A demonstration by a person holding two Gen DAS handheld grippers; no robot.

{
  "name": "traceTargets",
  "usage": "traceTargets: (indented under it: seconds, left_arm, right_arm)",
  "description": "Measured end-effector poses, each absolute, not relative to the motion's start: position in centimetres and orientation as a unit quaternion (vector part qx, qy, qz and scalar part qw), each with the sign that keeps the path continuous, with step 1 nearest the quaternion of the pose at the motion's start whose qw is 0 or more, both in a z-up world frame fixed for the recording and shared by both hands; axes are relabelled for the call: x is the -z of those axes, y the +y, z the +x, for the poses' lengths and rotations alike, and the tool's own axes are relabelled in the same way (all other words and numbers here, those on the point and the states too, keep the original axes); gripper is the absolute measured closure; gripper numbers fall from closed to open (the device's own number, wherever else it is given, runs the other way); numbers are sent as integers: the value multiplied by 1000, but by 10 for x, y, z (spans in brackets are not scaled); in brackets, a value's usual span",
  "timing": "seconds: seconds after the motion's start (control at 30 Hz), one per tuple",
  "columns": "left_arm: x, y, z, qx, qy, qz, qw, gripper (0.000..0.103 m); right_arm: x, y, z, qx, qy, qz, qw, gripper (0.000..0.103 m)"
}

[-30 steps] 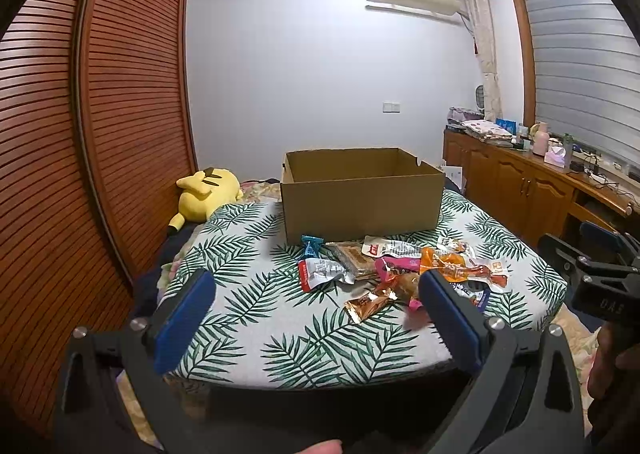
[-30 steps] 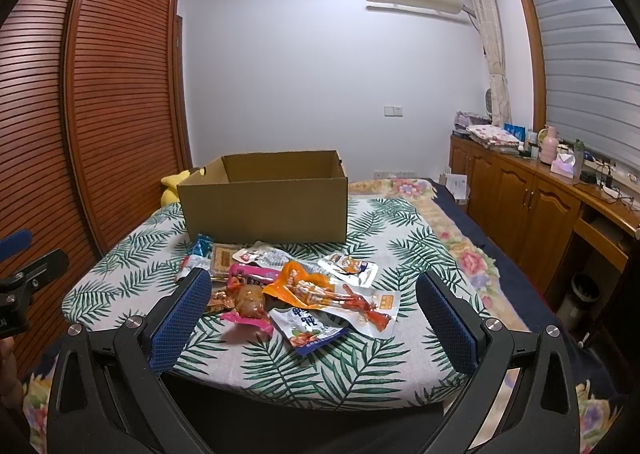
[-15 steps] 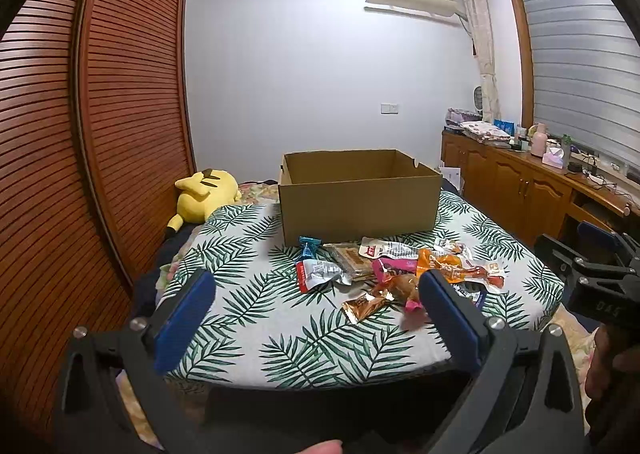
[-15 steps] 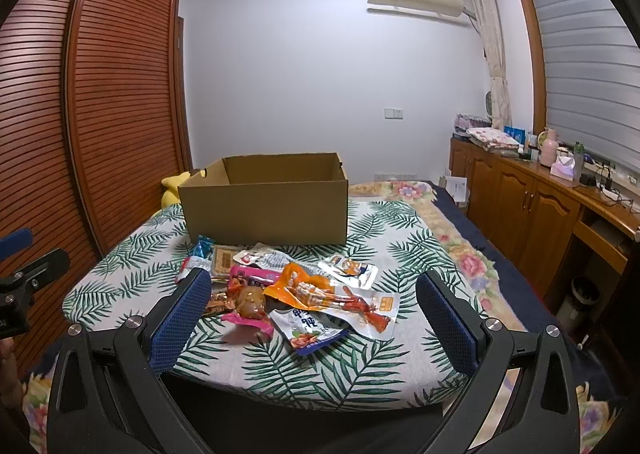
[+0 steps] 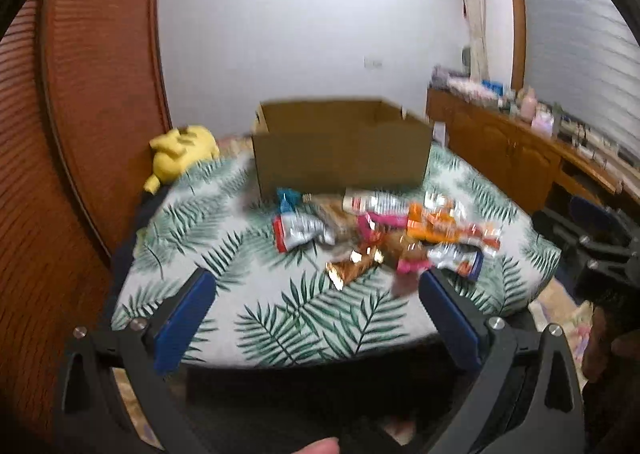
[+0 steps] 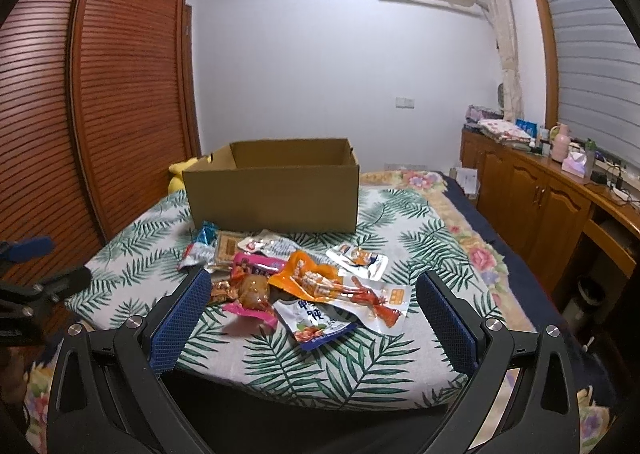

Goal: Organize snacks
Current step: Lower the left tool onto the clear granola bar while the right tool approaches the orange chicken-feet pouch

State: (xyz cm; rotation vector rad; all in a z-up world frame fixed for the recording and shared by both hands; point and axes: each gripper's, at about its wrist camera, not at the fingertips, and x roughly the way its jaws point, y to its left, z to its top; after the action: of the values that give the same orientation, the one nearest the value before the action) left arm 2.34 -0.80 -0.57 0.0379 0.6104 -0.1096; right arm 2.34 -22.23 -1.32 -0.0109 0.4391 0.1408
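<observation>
Several snack packets [image 6: 304,278] lie in a heap on the leaf-print bedspread [image 6: 360,350]; the same heap of snack packets [image 5: 380,238] is blurred in the left wrist view. Behind it stands an open cardboard box [image 6: 276,190], also seen as the cardboard box [image 5: 340,150]. My left gripper [image 5: 316,294] is open and empty, short of the bed's near edge. My right gripper [image 6: 314,296] is open and empty too, its blue pads either side of the heap's near part but short of it. The orange packet [image 6: 308,278] lies on top.
A yellow plush toy [image 5: 182,148] lies left of the box. Slatted wooden wardrobe doors [image 6: 120,114] run along the left. A wooden sideboard [image 6: 548,198] with clutter lines the right wall. The other gripper [image 5: 600,254] shows at the right edge.
Both grippers have moved nearer to the bed and the snack heap; the left wrist view is now motion-blurred. The jaws stay open and the snacks have not moved.
</observation>
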Motion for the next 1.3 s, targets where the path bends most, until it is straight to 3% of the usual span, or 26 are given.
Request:
traceTargets:
  seconds: [0.6,1.3]
  left_arm:
    - [66,-8,105,47,407,45,911,0]
    - [73,27,179,97,435,31,895,2]
  right_arm:
    - [52,-241,94,-119,284,-34,951,1]
    - [96,-244,175,-200,402,-120,885,3]
